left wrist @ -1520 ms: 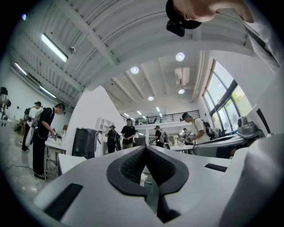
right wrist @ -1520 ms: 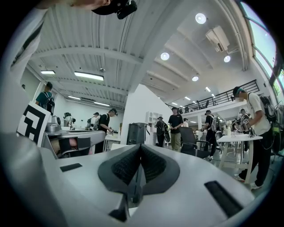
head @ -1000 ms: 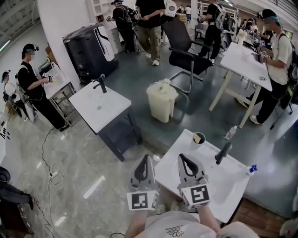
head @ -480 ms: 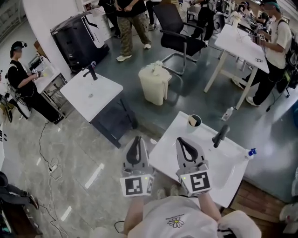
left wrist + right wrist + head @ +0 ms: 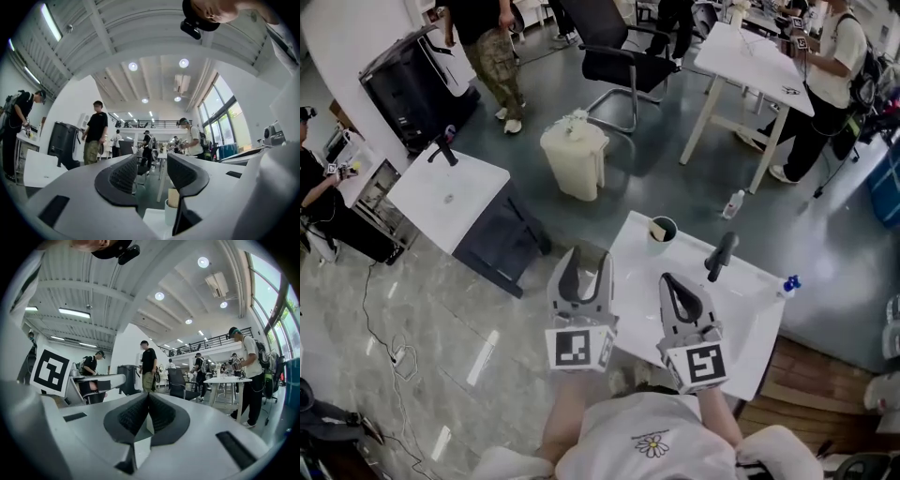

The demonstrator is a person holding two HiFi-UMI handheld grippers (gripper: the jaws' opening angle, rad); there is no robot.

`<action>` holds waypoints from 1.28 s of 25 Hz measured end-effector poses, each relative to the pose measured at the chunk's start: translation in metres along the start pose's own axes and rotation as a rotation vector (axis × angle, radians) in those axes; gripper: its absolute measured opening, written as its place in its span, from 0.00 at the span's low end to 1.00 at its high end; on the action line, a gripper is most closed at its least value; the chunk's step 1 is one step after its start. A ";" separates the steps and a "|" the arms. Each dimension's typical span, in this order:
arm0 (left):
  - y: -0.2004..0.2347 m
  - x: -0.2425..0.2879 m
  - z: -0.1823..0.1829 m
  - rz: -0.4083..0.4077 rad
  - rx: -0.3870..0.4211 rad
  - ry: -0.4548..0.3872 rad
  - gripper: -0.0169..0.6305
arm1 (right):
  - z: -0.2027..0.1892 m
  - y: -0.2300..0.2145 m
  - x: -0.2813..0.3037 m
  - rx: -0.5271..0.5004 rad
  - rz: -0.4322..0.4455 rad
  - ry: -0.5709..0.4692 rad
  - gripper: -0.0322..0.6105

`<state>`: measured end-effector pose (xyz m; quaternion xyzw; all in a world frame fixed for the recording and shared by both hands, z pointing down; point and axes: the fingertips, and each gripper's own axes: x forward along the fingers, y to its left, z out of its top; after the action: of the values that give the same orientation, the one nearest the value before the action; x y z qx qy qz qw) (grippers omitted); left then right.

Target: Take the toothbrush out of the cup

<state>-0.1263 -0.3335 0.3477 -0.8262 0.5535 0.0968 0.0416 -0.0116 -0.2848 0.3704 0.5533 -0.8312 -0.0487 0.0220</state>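
Observation:
A dark cup (image 5: 662, 231) stands near the far corner of the white table (image 5: 741, 323), with a pale tan stick, apparently the toothbrush (image 5: 657, 227), in it. My left gripper (image 5: 585, 262) hovers at the table's left edge, short of the cup; its jaws are opening and nothing is between them. In the left gripper view, the cup (image 5: 170, 214) and the tan stick (image 5: 174, 198) show low between the left gripper's (image 5: 152, 174) jaws, still some way ahead. My right gripper (image 5: 674, 283) is over the table, shut and empty. The right gripper view shows the right gripper's (image 5: 147, 401) pads pressed together.
A black faucet-like post (image 5: 720, 255) stands on the table right of the cup, and a blue-capped bottle (image 5: 787, 284) sits at the right edge. Beyond are a cream bin (image 5: 574, 156), another white table (image 5: 441, 197), a chair (image 5: 614, 52) and people.
My left gripper's jaws have gone from shut to open. Both grippers have moved forward toward the table and cup. The right gripper stays shut.

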 end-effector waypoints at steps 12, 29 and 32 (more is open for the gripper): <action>-0.075 0.062 -0.093 -0.144 -0.127 0.208 0.41 | -0.036 -0.042 -0.029 0.086 -0.121 0.094 0.07; -0.096 0.113 -0.220 -0.013 -0.250 0.508 0.35 | -0.071 -0.085 -0.053 0.140 -0.247 0.151 0.07; -0.098 0.120 -0.230 -0.002 -0.262 0.529 0.33 | -0.078 -0.090 -0.057 0.149 -0.261 0.169 0.07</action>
<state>0.0344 -0.4449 0.5444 -0.8215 0.5273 -0.0514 -0.2111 0.1006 -0.2709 0.4396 0.6586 -0.7490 0.0574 0.0440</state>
